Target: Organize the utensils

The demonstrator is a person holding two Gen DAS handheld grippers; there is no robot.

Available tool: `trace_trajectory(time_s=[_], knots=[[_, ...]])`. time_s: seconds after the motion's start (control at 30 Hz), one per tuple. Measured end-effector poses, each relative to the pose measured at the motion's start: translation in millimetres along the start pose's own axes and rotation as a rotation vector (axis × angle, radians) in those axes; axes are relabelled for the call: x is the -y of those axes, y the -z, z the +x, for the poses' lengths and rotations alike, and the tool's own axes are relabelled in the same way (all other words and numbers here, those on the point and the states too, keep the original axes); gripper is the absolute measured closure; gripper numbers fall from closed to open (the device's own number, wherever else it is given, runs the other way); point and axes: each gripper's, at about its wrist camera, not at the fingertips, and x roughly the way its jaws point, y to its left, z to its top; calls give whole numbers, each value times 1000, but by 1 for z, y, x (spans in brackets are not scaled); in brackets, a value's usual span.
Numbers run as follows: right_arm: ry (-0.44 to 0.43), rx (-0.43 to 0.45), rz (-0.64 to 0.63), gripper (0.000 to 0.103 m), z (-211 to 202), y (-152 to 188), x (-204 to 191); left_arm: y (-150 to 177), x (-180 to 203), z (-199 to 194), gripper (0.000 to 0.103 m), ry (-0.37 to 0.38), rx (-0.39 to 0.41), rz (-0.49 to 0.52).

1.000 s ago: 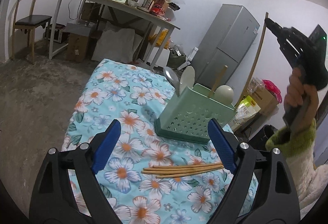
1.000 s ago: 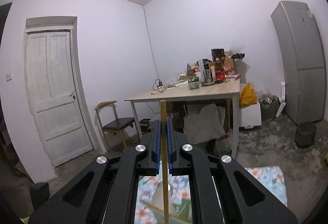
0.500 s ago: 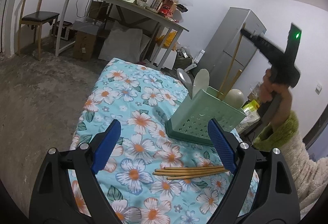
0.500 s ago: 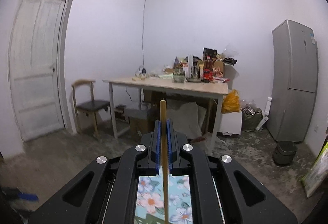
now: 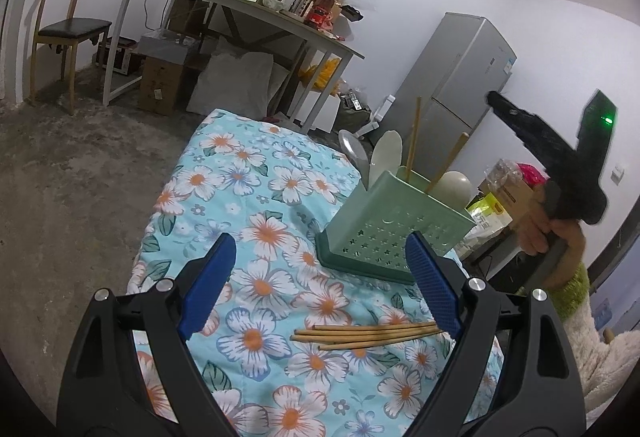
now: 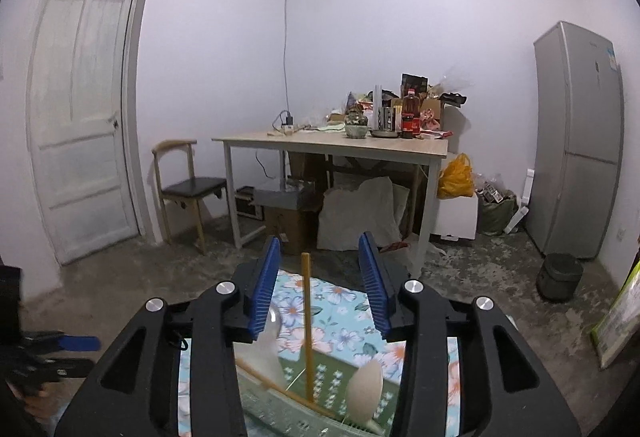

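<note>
A green perforated utensil basket point(image 5: 384, 233) stands on the floral cloth point(image 5: 240, 177), holding a metal spoon point(image 5: 350, 151), pale spoons point(image 5: 386, 153) and upright chopsticks. Several loose wooden chopsticks point(image 5: 368, 333) lie on the cloth in front of it, just below my left gripper point(image 5: 320, 241), which is open and empty. My right gripper point(image 6: 320, 241) hovers over the basket point(image 6: 320, 373) with its jaws opening. One chopstick point(image 6: 306, 317) stands between the blue pads, touching neither, its lower end in the basket. In the left wrist view that chopstick point(image 5: 414, 133) leans upright in the basket.
A cluttered wooden table point(image 6: 332, 145) with boxes and sacks beneath stands across the room, a chair point(image 6: 184, 185) to its left. There is a grey fridge point(image 6: 580, 141) on the right and a white door point(image 6: 80, 117) on the left. Bags lie beyond the cloth's right edge point(image 5: 496, 205).
My right gripper has come down over the basket and its jaws have parted, releasing the chopstick, which now stands in the basket. The left gripper has stayed open in place.
</note>
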Motion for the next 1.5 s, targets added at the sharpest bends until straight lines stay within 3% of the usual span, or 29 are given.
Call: trace_trajectory(time_s=[0.27,0.4,0.6,0.77,0.87,0.97,1.03,1.1,1.2,1.27,1.5], knots=[[-37,-65,49,61,-51,35,-10,5,1,2,20,6,-12,-5],[-17,-170,77,61,-61,76,-17,10,-1,5,20,4,-33,-14],[4,-398,164,61,-61,159,-29,26,1,16,21,19,-100,-18],[15,-471,198,61,-69,191,-32,50,7,34,36,96,-210,-60],[20,-479,208,61,-73,196,-30,76,7,57,46,165,-314,-141],[24,-474,219,61,-73,197,-24,93,4,74,53,207,-370,-224],[24,-471,229,61,-74,197,-22,103,-6,87,55,231,-399,-330],[22,-468,239,61,-75,198,-20,112,-21,97,57,231,-400,-448],[18,-465,258,61,-75,200,-16,118,-39,103,74,236,-372,-577],[13,-463,272,61,-76,202,-14,121,-48,104,77,252,-361,-655],[3,-455,283,61,-78,203,-14,126,-55,105,96,204,-354,-704]])
